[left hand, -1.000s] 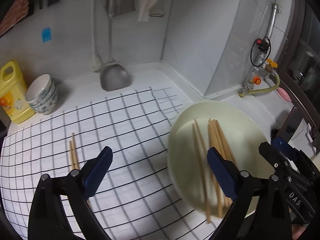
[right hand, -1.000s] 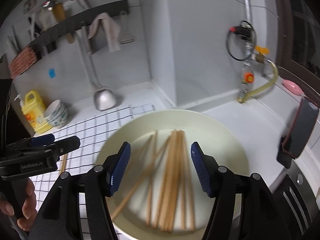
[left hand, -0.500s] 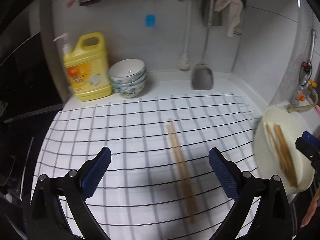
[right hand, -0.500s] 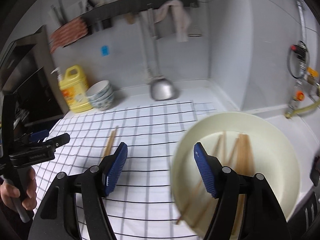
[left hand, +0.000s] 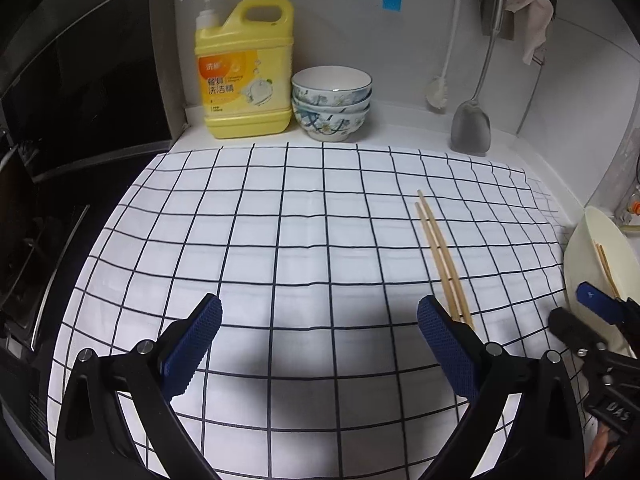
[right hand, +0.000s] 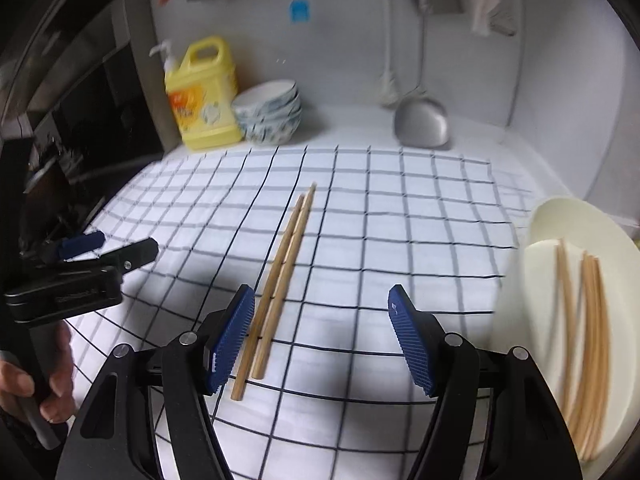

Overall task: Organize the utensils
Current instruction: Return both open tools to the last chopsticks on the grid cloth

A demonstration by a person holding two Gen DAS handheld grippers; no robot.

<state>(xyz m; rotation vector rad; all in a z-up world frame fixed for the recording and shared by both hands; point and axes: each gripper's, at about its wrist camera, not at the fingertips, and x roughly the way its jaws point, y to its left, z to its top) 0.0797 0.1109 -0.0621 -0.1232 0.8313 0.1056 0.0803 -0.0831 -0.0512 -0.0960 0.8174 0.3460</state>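
The left gripper (left hand: pixel 318 330) fills the bottom of its own view with its blue-padded fingers (left hand: pixel 191 347) spread wide, and nothing sits between them; it hangs over the checked cloth (left hand: pixel 280 240) without touching anything that can be seen. A pair of wooden chopsticks (left hand: pixel 440 252) lies on the cloth right of centre in that view, side by side, with their near ends running just behind the gripper's right-hand pad. The right gripper (right hand: pixel 320 338) is spread just as wide in the lower middle of its view and grips nothing. There the same pair of chopsticks (right hand: pixel 280 280) slants from the centre of the frame down to the lower left, passing just beside the inner face of the left-hand pad (right hand: pixel 230 338); whether pad and wood actually touch cannot be told. At the right edge of the right wrist view a cream plate (right hand: pixel 560 220) carries a loose bunch of more chopsticks (right hand: pixel 588 340), blurred. The same plate (left hand: pixel 588 252) shows at the right edge of the left wrist view. Along the wall, in the upper left of both views, a yellow detergent bottle (left hand: pixel 244 76) stands next to a stack of patterned bowls (left hand: pixel 331 104). A metal spatula (left hand: pixel 470 124) hangs down to the counter at upper right.
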